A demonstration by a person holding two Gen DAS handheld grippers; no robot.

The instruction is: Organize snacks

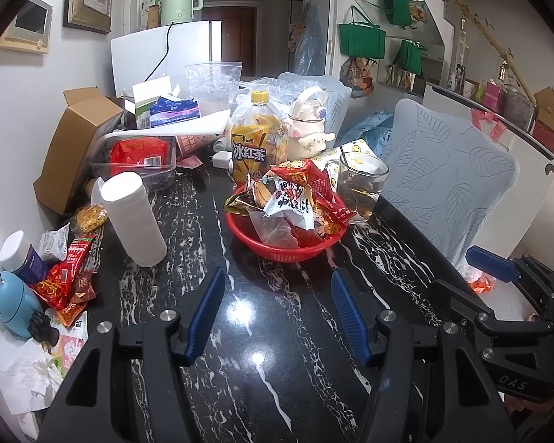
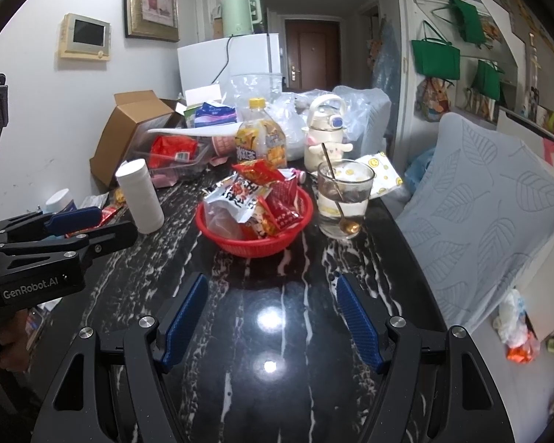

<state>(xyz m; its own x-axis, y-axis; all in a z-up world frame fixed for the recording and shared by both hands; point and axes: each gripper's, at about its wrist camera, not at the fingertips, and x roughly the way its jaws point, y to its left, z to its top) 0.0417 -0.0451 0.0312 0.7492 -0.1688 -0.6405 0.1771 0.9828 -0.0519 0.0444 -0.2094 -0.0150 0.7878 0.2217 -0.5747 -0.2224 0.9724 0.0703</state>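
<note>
Left wrist view: left gripper at bottom centre, blue pads apart, nothing between them, only bare black marble table below. Just above, mid-frame, red basket heaped with snack packets. Behind the basket, tea bottle with yellow cap, and beside it a cream flask. Right of the basket and close to it, glass with a spoon. Left of centre, white canister, upright but leaning in the lens. Further left, clear tray with a red packet inside, and an open carton tipped against the wall. Lower left, loose red packets piled at the table edge, next to a blue toy. At right edge, right gripper seen sideways, jaws parted; something orange and crinkly beyond it, possibly a wrapper, too blurred to tell.

Right wrist view: right gripper at bottom centre, pads wide apart and empty over the table. Basket above, centre, packets stacked inside. Glass right of it, spoon leaning within. Canister left of the basket. Bottle and flask behind. Left gripper entering from the left edge, mid-height, nothing seen in it. Pale leaf-patterned chair back along the right side.
</note>
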